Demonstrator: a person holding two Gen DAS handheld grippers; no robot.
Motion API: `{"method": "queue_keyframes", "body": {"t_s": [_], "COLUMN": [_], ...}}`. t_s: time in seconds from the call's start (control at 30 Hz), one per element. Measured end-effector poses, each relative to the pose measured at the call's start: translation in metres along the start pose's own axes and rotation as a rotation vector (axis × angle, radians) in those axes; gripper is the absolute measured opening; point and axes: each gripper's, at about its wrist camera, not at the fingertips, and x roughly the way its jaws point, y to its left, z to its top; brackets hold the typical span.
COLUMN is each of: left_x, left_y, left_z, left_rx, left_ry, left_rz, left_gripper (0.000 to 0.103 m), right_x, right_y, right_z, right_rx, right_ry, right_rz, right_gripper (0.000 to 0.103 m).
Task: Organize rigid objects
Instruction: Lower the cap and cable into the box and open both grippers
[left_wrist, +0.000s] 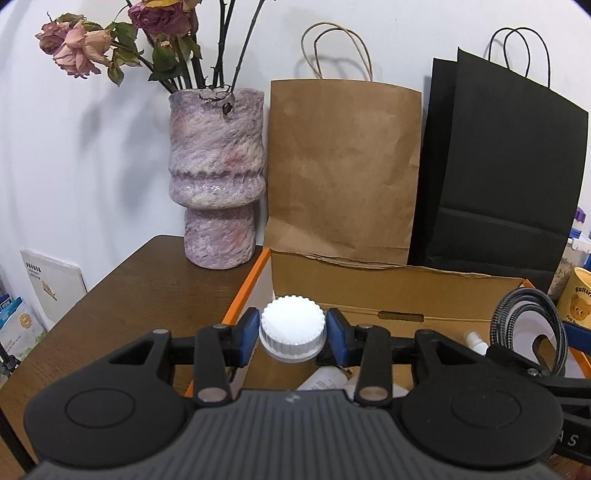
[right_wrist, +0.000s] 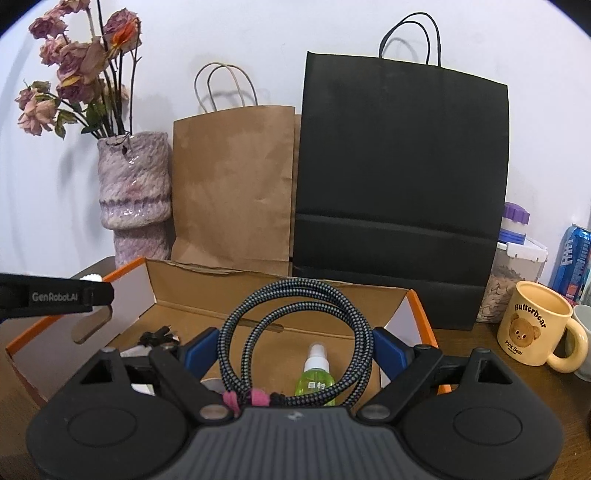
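My left gripper is shut on a bottle with a white ribbed cap, its blue pads pressing both sides of the cap. It holds the bottle over the left end of an open cardboard box with orange edges. My right gripper is shut on a coiled braided cable, with the coil standing upright between its blue pads above the box. A green spray bottle lies on the box floor behind the coil. In the right wrist view the white cap peeks over the left gripper's side.
A mottled purple vase with dried roses stands at the table's back left. A brown paper bag and a black paper bag lean on the wall behind the box. To the right stand a yellow bear mug, a jar and a blue can.
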Motion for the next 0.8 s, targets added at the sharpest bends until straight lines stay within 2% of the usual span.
{"method": "queue_keyframes", "body": {"t_s": [0.07,0.1,0.13,0.17,0.2,0.23,0.33,0.4,0.8], "left_x": [-0.0009,-0.0009,-0.0013,-0.0017,-0.0027,-0.0037,-0.0062,-0.0082,-0.0099], "left_y": [0.0002,0.0001,0.0000,-0.0002,-0.0002,0.0002,0.0026,0.0036,0.0085], "left_z": [-0.0004,-0.0005,-0.0008,-0.0009,-0.0012,-0.0014,-0.0006,-0.0003,-0.0015], "left_rx": [0.005,0.007,0.008,0.010,0.011,0.010,0.000,-0.004,-0.013], "left_ry": [-0.003,-0.003,-0.006,-0.011,-0.018,-0.024,-0.036,-0.047,-0.036], "left_rz": [-0.001,-0.001,0.002,0.007,0.008,0.006,-0.008,-0.004,0.013], "left_gripper": [0.044,0.052,0.063,0.069,0.078,0.086,0.100,0.103,0.103], "right_x": [0.0009,0.0010,0.0012,0.0011,0.0008,0.0002,0.0001,0.0003,-0.0071], "right_y": [-0.0006,-0.0013,-0.0014,-0.0012,-0.0010,-0.0008,-0.0011,-0.0014,-0.0027], "right_z": [-0.0006,-0.0011,-0.0012,-0.0014,-0.0016,-0.0019,-0.0023,-0.0025,-0.0023], "right_rx": [0.005,0.008,0.007,0.005,0.003,0.001,0.001,0.003,0.013], "right_ry": [0.010,0.009,0.010,0.010,0.006,0.002,0.004,0.005,-0.012], "right_rz": [0.006,0.006,0.002,-0.007,-0.015,-0.022,-0.030,-0.031,-0.044], "right_gripper": [0.088,0.088,0.093,0.100,0.103,0.103,0.103,0.103,0.103]}}
